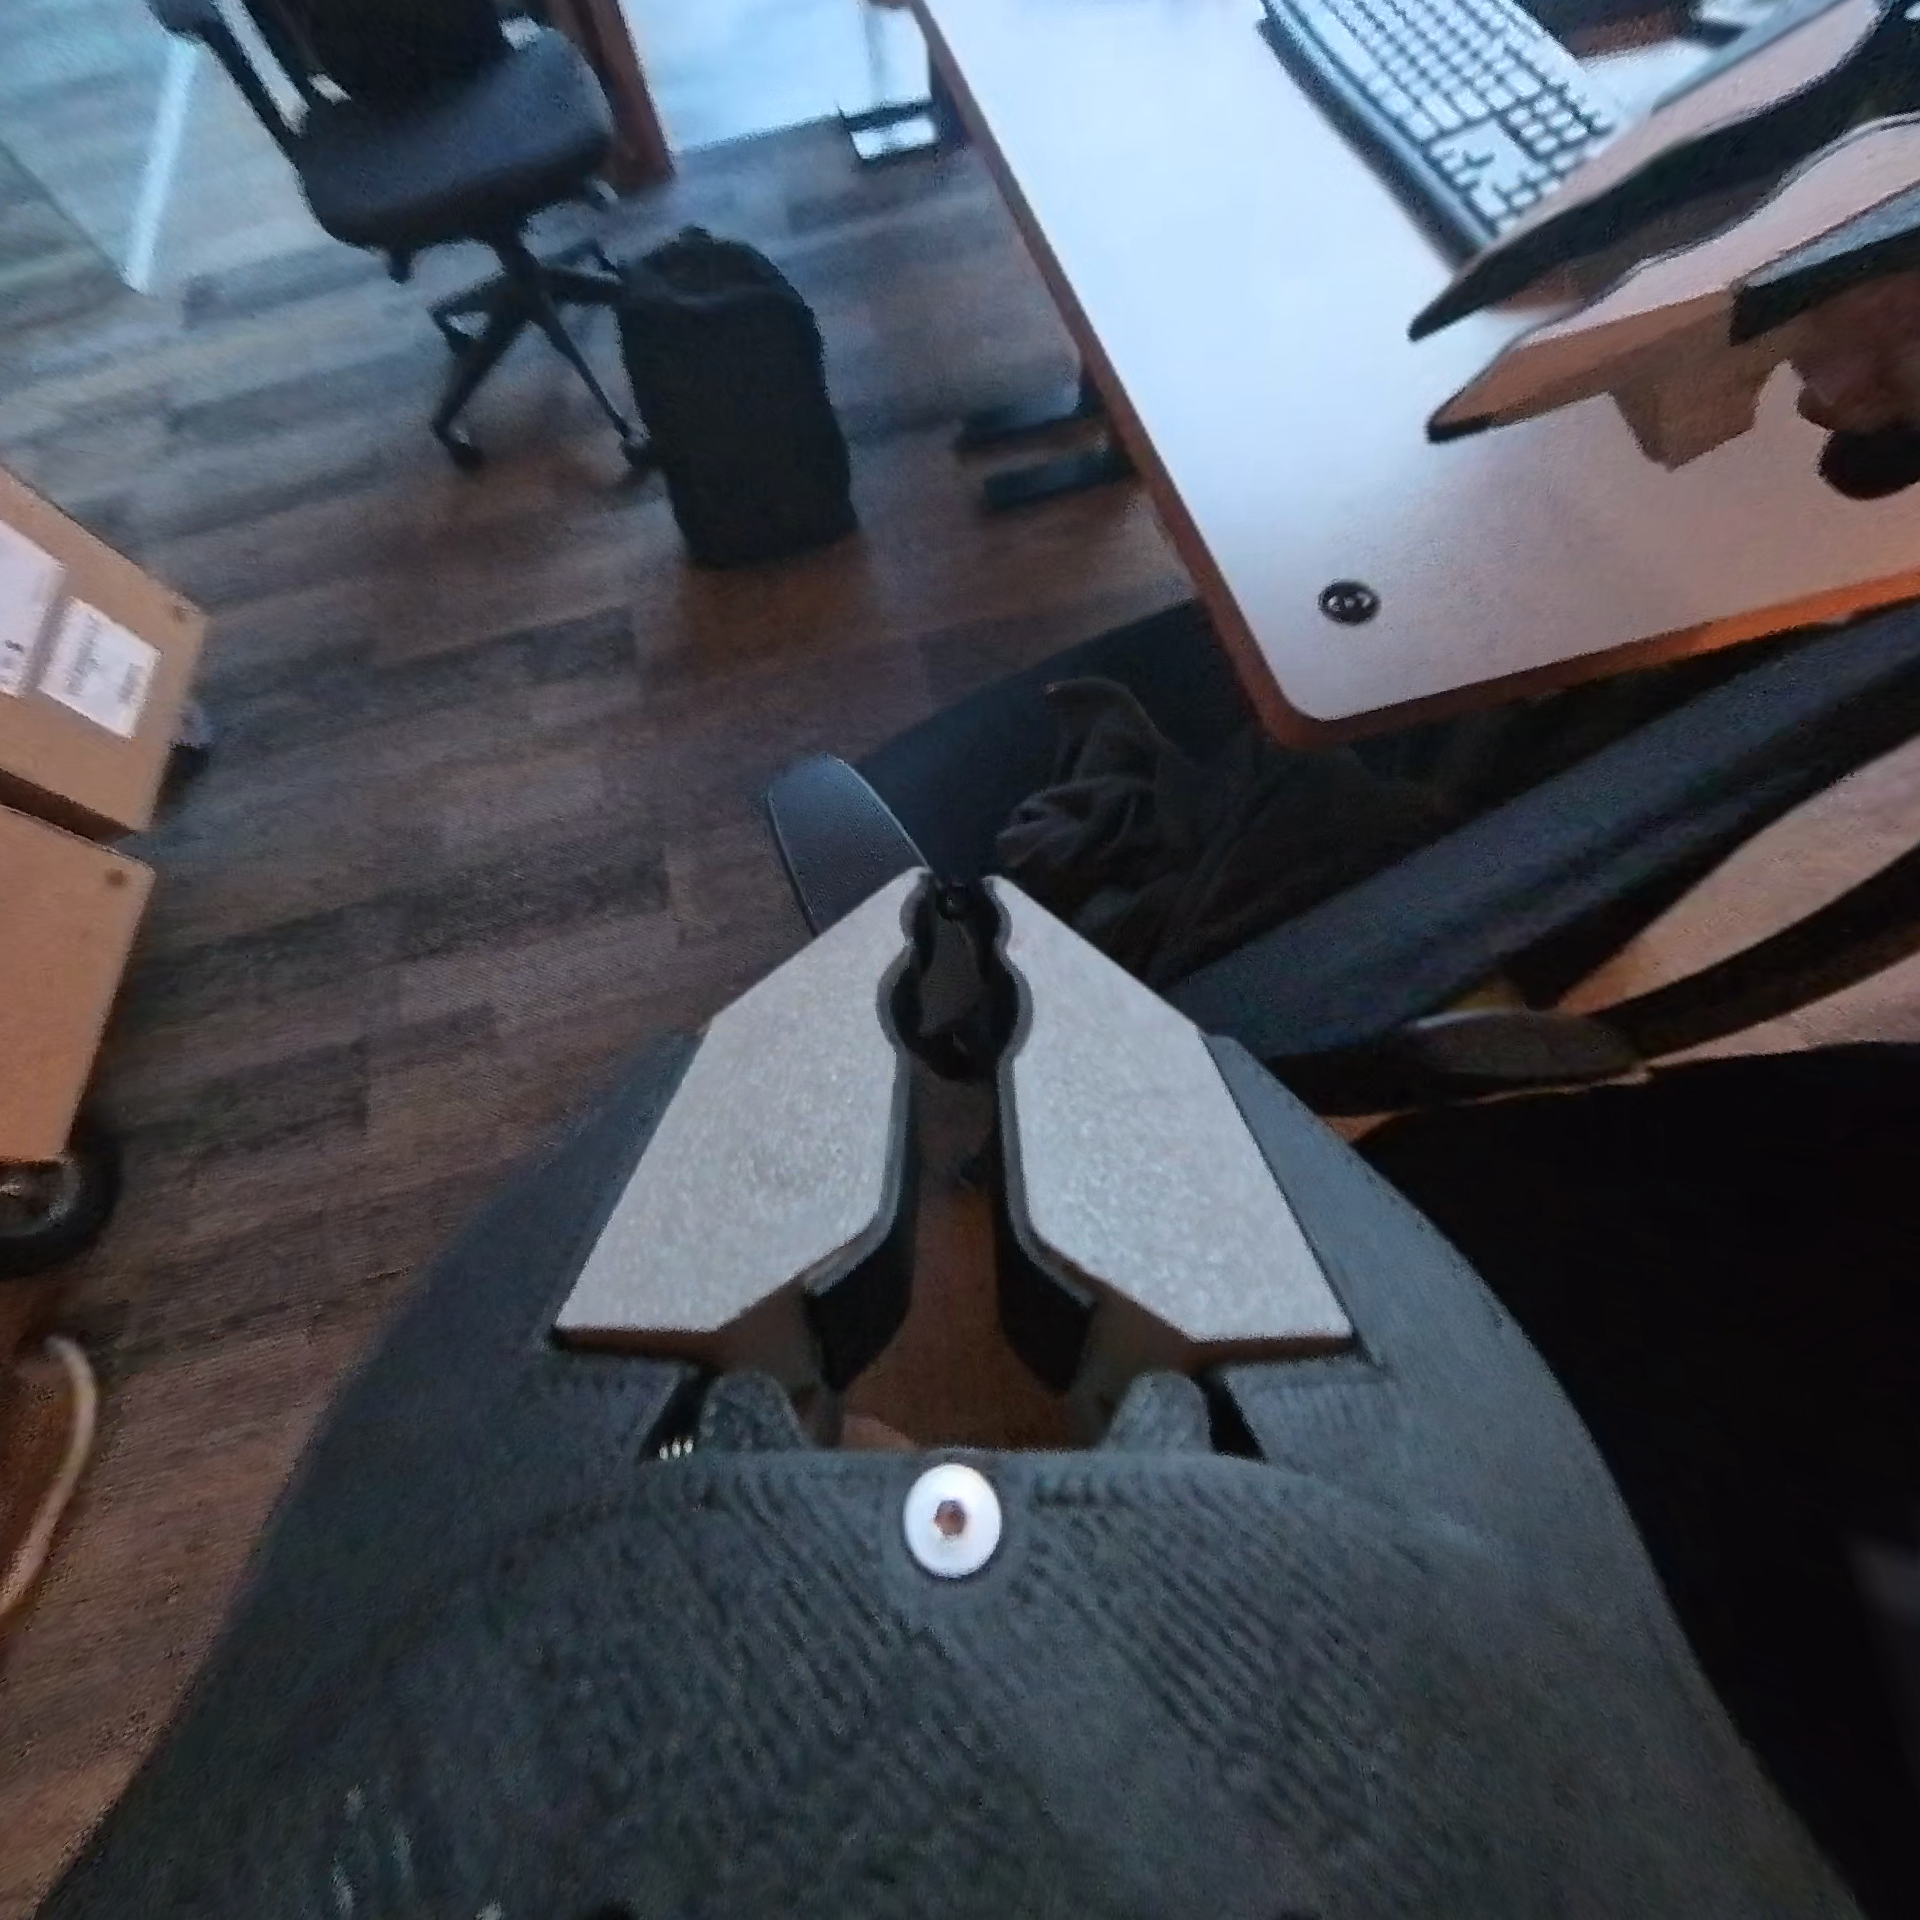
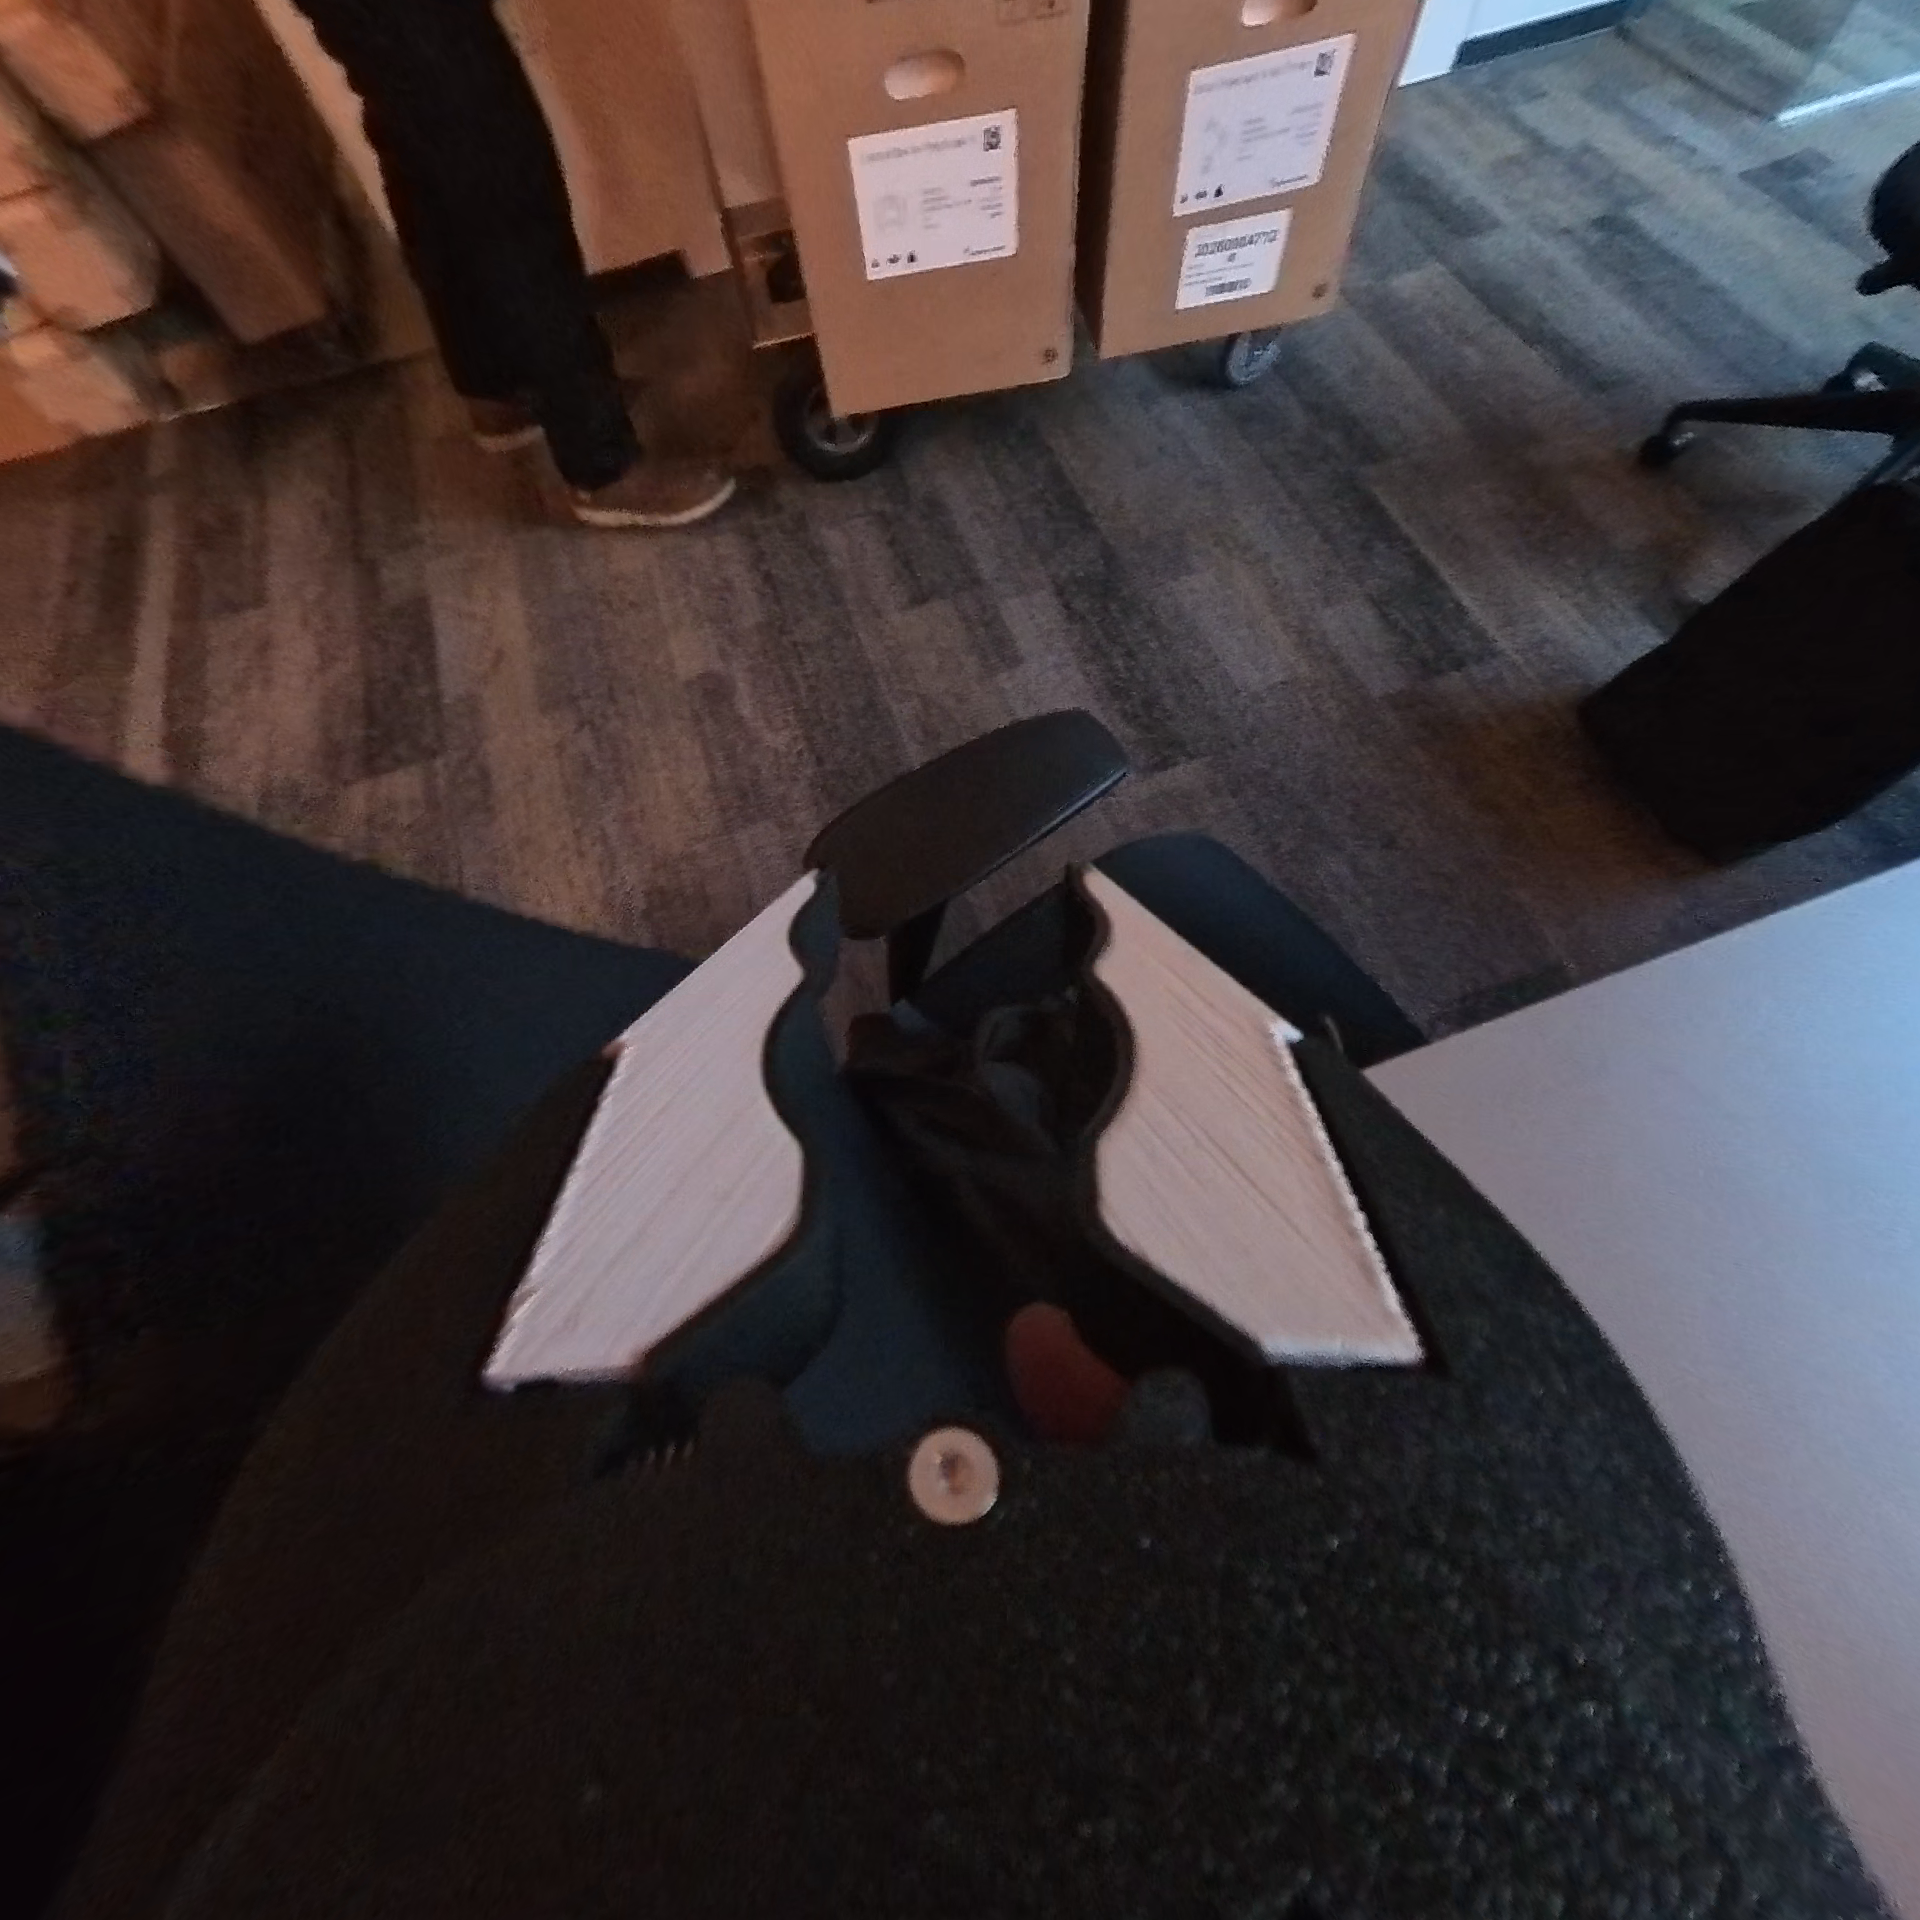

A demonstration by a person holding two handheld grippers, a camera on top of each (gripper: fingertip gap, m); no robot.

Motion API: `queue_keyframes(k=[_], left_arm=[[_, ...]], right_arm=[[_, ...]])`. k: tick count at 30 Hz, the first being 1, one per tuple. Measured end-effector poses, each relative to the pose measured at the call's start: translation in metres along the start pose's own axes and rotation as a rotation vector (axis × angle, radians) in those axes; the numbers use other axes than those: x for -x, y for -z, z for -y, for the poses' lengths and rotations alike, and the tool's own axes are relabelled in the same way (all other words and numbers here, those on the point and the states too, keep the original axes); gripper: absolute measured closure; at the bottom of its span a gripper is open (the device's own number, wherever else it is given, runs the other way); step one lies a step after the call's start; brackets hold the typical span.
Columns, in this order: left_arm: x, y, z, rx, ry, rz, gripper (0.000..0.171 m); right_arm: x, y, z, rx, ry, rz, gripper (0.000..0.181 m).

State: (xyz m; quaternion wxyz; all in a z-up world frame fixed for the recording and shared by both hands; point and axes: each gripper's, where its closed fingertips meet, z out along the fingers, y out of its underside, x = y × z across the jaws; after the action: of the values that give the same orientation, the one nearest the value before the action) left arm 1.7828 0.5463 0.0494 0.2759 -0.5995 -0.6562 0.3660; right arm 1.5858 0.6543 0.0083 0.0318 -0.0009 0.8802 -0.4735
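Observation:
My left gripper point(image 1: 956, 885) is shut, its grey fingertips almost touching on a thin dark piece point(image 1: 948, 971) that I cannot identify. It hangs over a black office chair, next to the armrest point(image 1: 831, 831) and a crumpled dark cloth point(image 1: 1143, 831) on the seat. My right gripper point(image 2: 948, 878) is open, its white fingers point(image 2: 686, 1143) well apart. Through the gap I see the same armrest point(image 2: 966, 805), the dark seat point(image 2: 1247, 925) and the dark cloth point(image 2: 987, 1101). I cannot tell whether the right gripper touches the cloth.
A white desk point(image 1: 1299, 416) with a keyboard point(image 1: 1444, 104) stands to the right; its corner shows in the right wrist view point(image 2: 1662, 1195). A second chair point(image 1: 436, 156), a black bag point(image 1: 738, 405), cardboard boxes on wheels point(image 2: 935, 208) and a person's legs point(image 2: 520, 312) stand on the floor. The left gripper's tips are roughly 25 centimeters from the right gripper's.

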Motion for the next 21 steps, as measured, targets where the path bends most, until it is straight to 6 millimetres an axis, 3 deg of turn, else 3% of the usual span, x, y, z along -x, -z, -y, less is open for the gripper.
queue_keyframes(k=[8,11,14,17,21], left_arm=[[0.063,-0.047,-0.038,0.14,-0.009,-0.308,0.165],[0.091,-0.07,-0.064,0.195,-0.069,-0.444,0.165],[0.133,-0.09,-0.079,0.211,-0.124,-0.56,0.165],[0.192,-0.111,-0.086,0.239,-0.236,-0.597,0.165],[0.259,-0.164,-0.063,0.237,-0.26,-0.667,0.165]], right_arm=[[-0.049,-0.083,0.045,-0.025,-0.188,-0.139,0.14],[-0.072,-0.116,0.05,-0.018,-0.227,-0.229,0.139],[-0.082,-0.14,0.046,0.006,-0.28,-0.339,0.14],[-0.078,-0.161,0.035,0.064,-0.344,-0.442,0.14],[-0.066,-0.201,0.042,0.107,-0.461,-0.479,0.14]])
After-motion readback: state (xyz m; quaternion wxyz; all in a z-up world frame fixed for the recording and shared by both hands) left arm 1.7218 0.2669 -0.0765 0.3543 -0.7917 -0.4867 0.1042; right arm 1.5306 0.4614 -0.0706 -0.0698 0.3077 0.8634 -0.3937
